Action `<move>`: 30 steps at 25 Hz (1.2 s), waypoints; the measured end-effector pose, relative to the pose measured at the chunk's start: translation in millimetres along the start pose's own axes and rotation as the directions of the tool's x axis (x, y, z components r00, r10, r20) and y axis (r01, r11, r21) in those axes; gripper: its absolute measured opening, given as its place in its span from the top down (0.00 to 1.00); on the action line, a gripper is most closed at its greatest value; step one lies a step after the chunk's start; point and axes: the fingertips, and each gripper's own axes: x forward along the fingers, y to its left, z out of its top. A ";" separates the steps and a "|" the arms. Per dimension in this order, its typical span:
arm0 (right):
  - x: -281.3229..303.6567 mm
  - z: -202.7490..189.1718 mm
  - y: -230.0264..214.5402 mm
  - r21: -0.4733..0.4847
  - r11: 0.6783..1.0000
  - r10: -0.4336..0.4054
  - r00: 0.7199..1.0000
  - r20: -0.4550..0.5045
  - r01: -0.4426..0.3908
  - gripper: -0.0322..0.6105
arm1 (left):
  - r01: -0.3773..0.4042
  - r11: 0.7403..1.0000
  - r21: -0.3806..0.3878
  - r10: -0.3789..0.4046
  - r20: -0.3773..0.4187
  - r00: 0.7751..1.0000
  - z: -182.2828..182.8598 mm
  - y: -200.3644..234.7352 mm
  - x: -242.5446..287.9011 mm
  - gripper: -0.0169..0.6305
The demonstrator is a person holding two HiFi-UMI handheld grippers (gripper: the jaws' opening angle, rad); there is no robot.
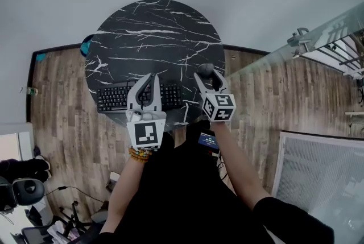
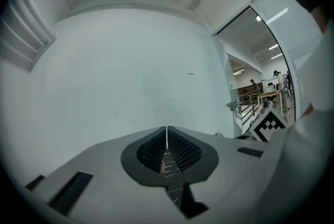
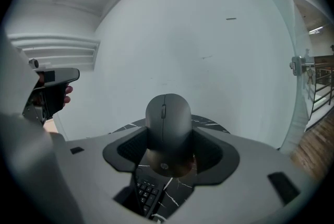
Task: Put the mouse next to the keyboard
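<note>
A black keyboard (image 1: pixel 116 97) lies at the near edge of the round black marble table (image 1: pixel 153 27). My left gripper (image 1: pixel 152 79) hovers over the keyboard's right half; in the left gripper view its jaws (image 2: pixel 167 137) meet with nothing between them. My right gripper (image 1: pixel 209 80) is shut on a dark grey mouse (image 1: pixel 206 70), held in the air above the table's right rim, apart from the keyboard. In the right gripper view the mouse (image 3: pixel 168 122) stands up between the jaws, with keyboard keys (image 3: pixel 146 192) below and the left gripper (image 3: pixel 49 87) at the left.
A wood floor (image 1: pixel 62 123) surrounds the table. A glass railing (image 1: pixel 318 38) runs at the right, with a white panel (image 1: pixel 318 180) below it. A chair and clutter (image 1: pixel 25 191) sit at the lower left. A teal object (image 1: pixel 85 45) peeks out at the table's left rim.
</note>
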 end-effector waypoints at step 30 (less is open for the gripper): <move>15.9 -82.6 -15.6 0.029 1.000 -0.004 0.985 -0.175 0.009 0.51 | -0.001 1.000 0.013 0.002 -0.058 0.998 -22.2 -1.0 -0.5 0.94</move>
